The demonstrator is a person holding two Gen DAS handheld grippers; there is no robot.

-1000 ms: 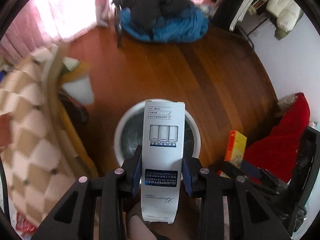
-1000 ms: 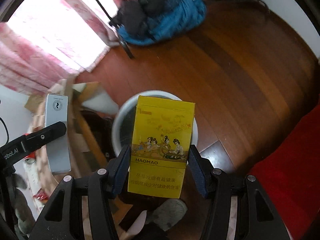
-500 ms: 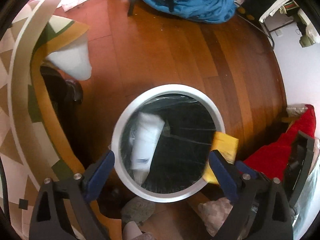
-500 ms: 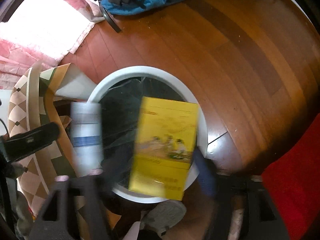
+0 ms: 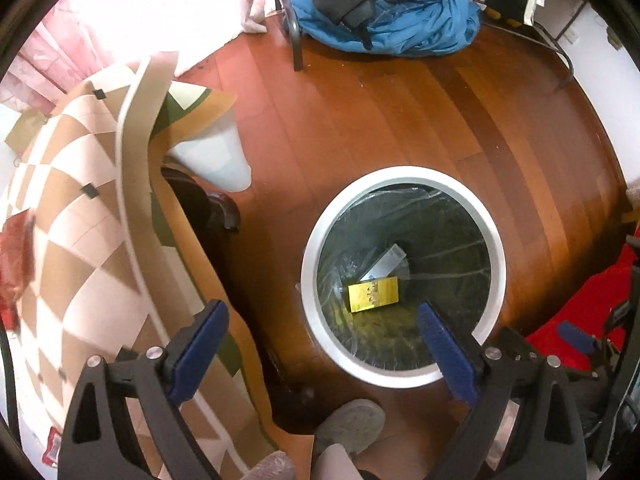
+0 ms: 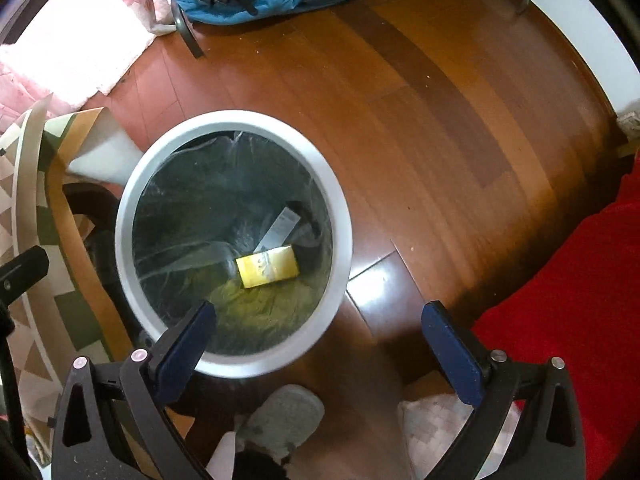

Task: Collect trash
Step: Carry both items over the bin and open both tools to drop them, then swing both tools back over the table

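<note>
A round white trash bin with a clear liner stands on the wooden floor; it also shows in the right wrist view. At its bottom lie a yellow box and a white box partly under it. My left gripper is open and empty above the bin's near-left rim. My right gripper is open and empty above the bin's near-right rim.
A table with a checkered cloth stands left of the bin. A blue and black bundle of clothes lies on the floor at the back. A red cloth is at the right. A grey slipper is near the bin.
Both grippers opened and let go of their boxes. The white box and the yellow box dropped and now lie at the bottom of the bin.
</note>
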